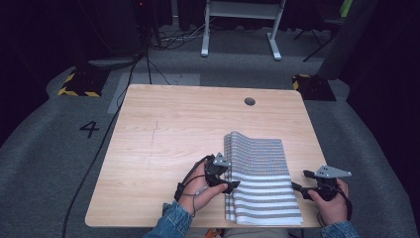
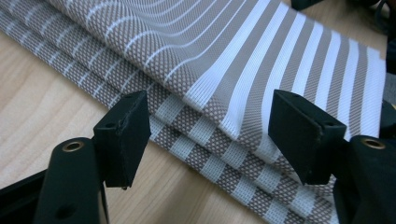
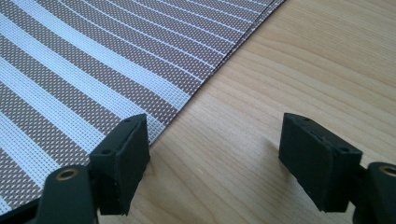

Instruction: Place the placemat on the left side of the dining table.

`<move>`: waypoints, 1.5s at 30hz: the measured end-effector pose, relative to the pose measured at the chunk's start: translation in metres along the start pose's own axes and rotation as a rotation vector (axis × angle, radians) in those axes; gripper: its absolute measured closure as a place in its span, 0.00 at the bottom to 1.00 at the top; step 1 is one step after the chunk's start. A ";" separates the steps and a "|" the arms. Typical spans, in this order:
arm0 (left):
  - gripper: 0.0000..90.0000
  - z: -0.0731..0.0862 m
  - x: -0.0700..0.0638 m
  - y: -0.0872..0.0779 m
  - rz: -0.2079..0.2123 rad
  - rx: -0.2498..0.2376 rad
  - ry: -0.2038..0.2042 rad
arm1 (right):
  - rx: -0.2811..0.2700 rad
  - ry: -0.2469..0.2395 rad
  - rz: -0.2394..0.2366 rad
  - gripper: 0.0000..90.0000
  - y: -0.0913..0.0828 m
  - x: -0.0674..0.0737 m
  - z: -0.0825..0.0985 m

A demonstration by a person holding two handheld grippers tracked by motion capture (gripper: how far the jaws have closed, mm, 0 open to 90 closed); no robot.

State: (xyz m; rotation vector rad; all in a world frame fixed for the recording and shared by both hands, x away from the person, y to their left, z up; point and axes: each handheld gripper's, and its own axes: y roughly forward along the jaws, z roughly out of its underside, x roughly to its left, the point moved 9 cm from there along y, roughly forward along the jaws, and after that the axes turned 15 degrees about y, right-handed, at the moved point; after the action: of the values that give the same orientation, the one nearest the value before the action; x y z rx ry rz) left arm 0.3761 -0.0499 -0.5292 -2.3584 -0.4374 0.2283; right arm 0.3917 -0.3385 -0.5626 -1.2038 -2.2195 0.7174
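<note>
A folded striped cloth point(image 1: 260, 171), brown-grey and white, lies on the near right part of the wooden table point(image 1: 173, 129). My left gripper point(image 1: 232, 186) is at the cloth's left folded edge, its jaws open. In the left gripper view the stacked layers of the cloth point(image 2: 224, 93) lie just beyond my left gripper point(image 2: 210, 135), with nothing pressed between the pads. My right gripper point(image 1: 299, 180) stands beside the cloth's right edge. In the right gripper view my right gripper point(image 3: 215, 158) is open over bare wood, and the cloth's edge point(image 3: 93, 74) runs past its left finger.
A round cable hole point(image 1: 249, 101) sits near the table's far edge. A black cable point(image 1: 106, 134) runs down the floor along the table's left side. White desk legs point(image 1: 205, 29) and yellow-black floor markers point(image 1: 79, 84) stand beyond the table.
</note>
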 end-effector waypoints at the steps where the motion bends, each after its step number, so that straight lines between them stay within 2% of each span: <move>1: 0.33 0.000 -0.002 0.002 0.010 0.007 0.021 | -0.001 0.001 0.002 0.27 0.000 0.000 0.000; 2: 0.34 -0.001 -0.003 0.003 0.018 0.014 0.035 | -0.002 0.002 0.002 0.27 0.000 0.000 0.000; 3: 0.34 -0.002 -0.007 0.006 0.040 0.015 0.029 | -0.002 0.002 0.002 0.27 0.000 0.000 0.000; 6: 0.31 -0.001 -0.007 0.012 0.043 0.049 0.027 | -0.005 0.003 0.001 0.27 0.000 0.000 0.000; 7: 0.32 -0.001 -0.008 0.012 0.054 0.050 0.016 | -0.005 0.004 0.001 0.27 0.000 0.000 0.000; 8: 0.34 -0.002 -0.007 0.011 0.044 0.051 0.018 | -0.005 0.004 0.000 0.27 0.000 0.000 0.000; 9: 0.34 -0.004 -0.008 0.011 0.046 0.037 0.021 | -0.005 0.004 0.000 0.27 0.000 0.000 0.000; 10: 0.35 -0.007 -0.007 0.009 0.024 0.027 0.054 | -0.006 0.005 0.001 0.27 0.000 0.000 0.000; 12: 0.37 -0.015 -0.012 0.008 0.019 -0.011 0.075 | -0.002 0.004 0.006 0.27 0.000 0.000 0.000; 14: 0.36 -0.021 -0.016 0.009 0.020 -0.012 0.083 | -0.002 0.005 0.006 0.27 0.000 0.000 0.000; 15: 0.36 -0.021 -0.016 0.010 0.026 -0.006 0.073 | -0.002 0.005 0.006 0.27 0.000 0.000 0.000; 18: 0.37 -0.011 -0.014 0.025 0.051 0.067 0.046 | -0.003 0.005 0.009 0.27 0.000 0.000 0.000; 19: 0.37 -0.008 -0.014 0.029 0.061 0.073 0.048 | -0.003 0.005 0.009 0.27 0.000 0.000 0.000; 20: 0.37 -0.007 -0.014 0.033 0.052 0.072 0.044 | -0.003 0.005 0.009 0.27 0.000 0.000 0.000; 21: 0.40 -0.008 -0.017 0.036 0.074 0.048 0.035 | -0.003 0.006 0.009 0.27 0.000 0.000 0.000; 22: 0.40 -0.008 -0.017 0.036 0.065 0.058 0.040 | -0.003 0.006 0.009 0.27 0.000 0.000 0.000; 24: 0.47 -0.009 -0.017 0.039 0.056 0.053 0.027 | -0.003 0.005 0.009 0.27 0.000 0.000 0.000; 26: 0.60 -0.010 -0.013 0.039 0.020 0.057 0.029 | -0.003 0.005 0.009 0.27 0.000 0.000 0.000; 27: 0.73 -0.011 -0.014 0.040 0.032 0.049 0.018 | -0.004 0.004 0.010 0.27 0.000 0.000 0.000; 28: 0.73 -0.011 -0.014 0.038 0.014 0.053 0.008 | -0.004 0.004 0.010 0.27 0.000 0.000 0.000; 29: 0.78 -0.013 -0.013 0.038 0.007 0.041 0.021 | -0.004 0.004 0.011 0.27 0.000 0.000 0.000; 30: 0.84 -0.014 -0.015 0.037 0.010 0.040 0.015 | -0.004 0.004 0.011 0.27 0.000 0.000 0.000; 31: 0.92 -0.016 -0.018 0.035 0.025 0.025 -0.007 | -0.003 0.006 0.010 0.27 0.000 0.000 0.000; 34: 0.97 -0.023 -0.018 0.027 0.005 -0.016 0.016 | -0.004 0.010 0.011 0.27 0.000 0.000 0.000; 38: 0.98 -0.034 -0.019 0.010 -0.026 -0.045 0.052 | -0.004 0.007 0.017 0.27 -0.001 0.000 0.001; 39: 0.98 -0.036 -0.021 0.007 -0.026 -0.059 0.048 | -0.005 0.007 0.017 0.27 -0.001 0.000 0.001; 41: 0.99 -0.040 -0.021 -0.001 -0.037 -0.071 0.070 | -0.006 0.006 0.020 0.27 -0.001 0.000 0.001; 42: 0.98 -0.043 -0.023 -0.004 -0.037 -0.082 0.065 | -0.007 0.004 0.022 0.27 -0.001 0.000 0.000; 45: 0.99 -0.046 -0.025 -0.016 -0.041 -0.088 0.084 | -0.008 0.015 0.022 0.27 0.000 0.000 0.001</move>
State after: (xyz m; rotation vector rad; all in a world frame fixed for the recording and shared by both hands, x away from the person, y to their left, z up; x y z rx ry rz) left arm 0.3621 -0.0772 -0.4838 -2.4323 -0.4637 0.0925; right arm 0.3908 -0.3385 -0.5630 -1.2354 -2.2024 0.7064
